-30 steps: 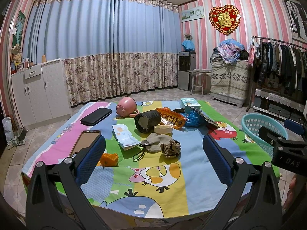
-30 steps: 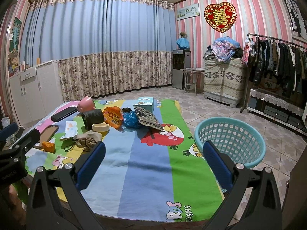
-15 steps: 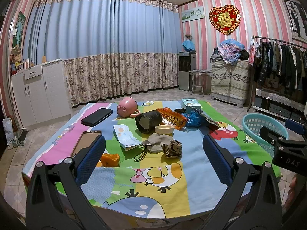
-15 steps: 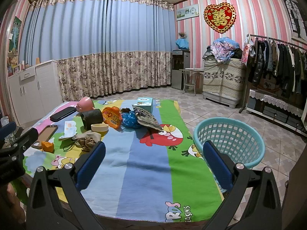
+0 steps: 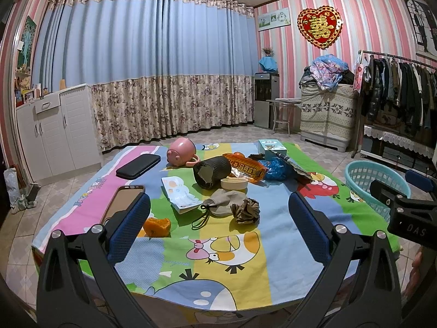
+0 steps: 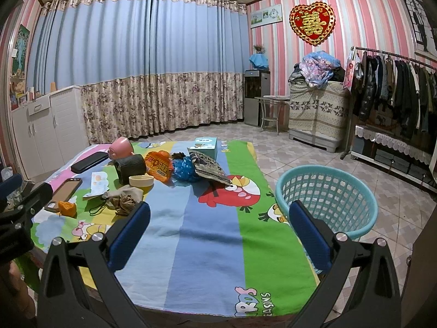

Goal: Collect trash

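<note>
The left gripper [image 5: 218, 229] hangs above the near edge of the cartoon tablecloth [image 5: 169, 281] with its jaws spread wide and nothing between them. The right gripper [image 6: 218, 231] is likewise wide apart and empty, with the teal basket [image 6: 326, 195] just behind its right finger, beside the table's right edge.

Ahead of the left gripper, a piece of orange peel [image 5: 157, 226] lies next to a phone [image 5: 124, 201], and a crumpled brown wad [image 5: 245, 210] touches a beige pouch [image 5: 224, 205]. Farther back, a dark cylinder [image 5: 213, 171] lies on its side, its long axis running left to right and its open end facing near-left. An orange snack wrapper [image 5: 245, 168] stretches rightward from it toward a blue plastic bag [image 5: 277, 168].
</note>
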`<state>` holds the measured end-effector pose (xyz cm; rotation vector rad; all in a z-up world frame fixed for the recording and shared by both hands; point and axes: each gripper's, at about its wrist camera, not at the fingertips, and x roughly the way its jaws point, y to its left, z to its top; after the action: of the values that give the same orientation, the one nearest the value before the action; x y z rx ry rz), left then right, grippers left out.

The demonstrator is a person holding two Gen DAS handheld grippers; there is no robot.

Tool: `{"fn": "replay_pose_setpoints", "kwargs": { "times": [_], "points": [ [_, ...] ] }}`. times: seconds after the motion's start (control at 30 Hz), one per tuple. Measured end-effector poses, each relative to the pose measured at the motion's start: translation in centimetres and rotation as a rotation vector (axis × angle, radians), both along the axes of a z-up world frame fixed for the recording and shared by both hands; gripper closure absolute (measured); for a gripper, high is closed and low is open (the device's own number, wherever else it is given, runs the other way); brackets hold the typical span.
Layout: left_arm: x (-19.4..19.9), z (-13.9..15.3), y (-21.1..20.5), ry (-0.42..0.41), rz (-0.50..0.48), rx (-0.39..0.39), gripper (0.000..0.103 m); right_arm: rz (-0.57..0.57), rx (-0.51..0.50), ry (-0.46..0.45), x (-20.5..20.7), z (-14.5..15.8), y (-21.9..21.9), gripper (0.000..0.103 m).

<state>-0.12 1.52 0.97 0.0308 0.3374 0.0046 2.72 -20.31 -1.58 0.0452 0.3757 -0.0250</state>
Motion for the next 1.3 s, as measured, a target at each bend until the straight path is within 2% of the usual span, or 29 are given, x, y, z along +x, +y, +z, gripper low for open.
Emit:
{"fn": "replay_pose_setpoints", "kwargs": {
  "times": [1.3],
  "points": [
    [0.04, -0.13, 0.28, -0.003, -0.001, 0.002, 0.005, -0.005, -0.001, 0.000, -0.14, -0.22, -0.58, 0.004]
  ]
}}
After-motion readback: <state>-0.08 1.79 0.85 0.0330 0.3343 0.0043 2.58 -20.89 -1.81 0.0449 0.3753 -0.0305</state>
